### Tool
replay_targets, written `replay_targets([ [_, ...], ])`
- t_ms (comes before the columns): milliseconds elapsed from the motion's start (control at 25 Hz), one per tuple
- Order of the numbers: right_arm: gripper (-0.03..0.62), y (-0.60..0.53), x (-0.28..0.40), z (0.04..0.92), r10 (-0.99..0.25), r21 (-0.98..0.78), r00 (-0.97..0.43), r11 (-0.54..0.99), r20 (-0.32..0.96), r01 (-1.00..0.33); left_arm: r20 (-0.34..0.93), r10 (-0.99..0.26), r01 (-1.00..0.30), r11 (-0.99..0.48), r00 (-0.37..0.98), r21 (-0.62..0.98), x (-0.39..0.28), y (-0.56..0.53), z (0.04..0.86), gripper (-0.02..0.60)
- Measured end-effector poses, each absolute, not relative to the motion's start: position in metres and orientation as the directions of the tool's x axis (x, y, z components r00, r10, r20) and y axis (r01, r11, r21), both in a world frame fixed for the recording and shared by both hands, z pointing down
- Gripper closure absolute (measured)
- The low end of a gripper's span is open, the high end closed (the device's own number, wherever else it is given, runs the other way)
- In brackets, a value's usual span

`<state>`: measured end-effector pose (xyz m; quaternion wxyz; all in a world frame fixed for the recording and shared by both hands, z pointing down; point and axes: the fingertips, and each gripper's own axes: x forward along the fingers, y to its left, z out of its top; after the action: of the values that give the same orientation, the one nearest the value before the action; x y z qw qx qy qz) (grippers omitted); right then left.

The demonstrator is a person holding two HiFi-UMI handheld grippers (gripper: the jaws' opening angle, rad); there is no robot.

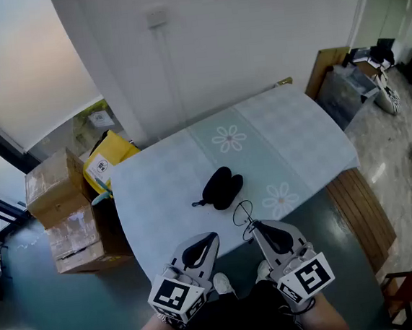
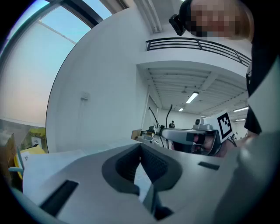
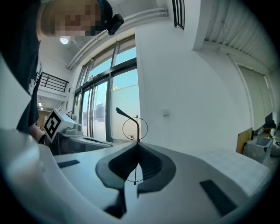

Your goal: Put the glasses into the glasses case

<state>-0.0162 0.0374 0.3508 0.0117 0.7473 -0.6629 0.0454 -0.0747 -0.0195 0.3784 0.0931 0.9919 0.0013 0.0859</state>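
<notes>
2 cardboard boxes point(image 1: 75, 235) stand stacked left of the table point(image 1: 297, 130). Left gripper point(image 1: 213, 236): jaws clenched, nothing between. Black glasses case point(image 1: 222, 186) lies mid-table, contents not discernible. Right gripper point(image 1: 254, 226): jaws clamped on the wire-rimmed glasses point(image 1: 242, 212), near the case but outside it.

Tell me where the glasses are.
Head view: the glasses are clamped in the right gripper at the table's near edge, close beside the glasses case.
</notes>
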Motion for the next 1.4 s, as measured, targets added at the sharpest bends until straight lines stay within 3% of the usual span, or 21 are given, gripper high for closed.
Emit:
replay_targets([
  [680,0.568,0.04,-0.004,0.352,-0.992,-0.048,0.097,-0.101,0.084,-0.994,0.181,0.007,-0.027,-0.983,0.983,0.183,-0.069,-0.011,0.385,0.555],
  [1400,0.568,0.051,0.033,0.34,-0.997,-0.034,-0.057,0.055,0.053,-0.998,0.193,-0.161,-0.195,-0.965,0.968,0.173,-0.051,0.016,0.38,0.555],
])
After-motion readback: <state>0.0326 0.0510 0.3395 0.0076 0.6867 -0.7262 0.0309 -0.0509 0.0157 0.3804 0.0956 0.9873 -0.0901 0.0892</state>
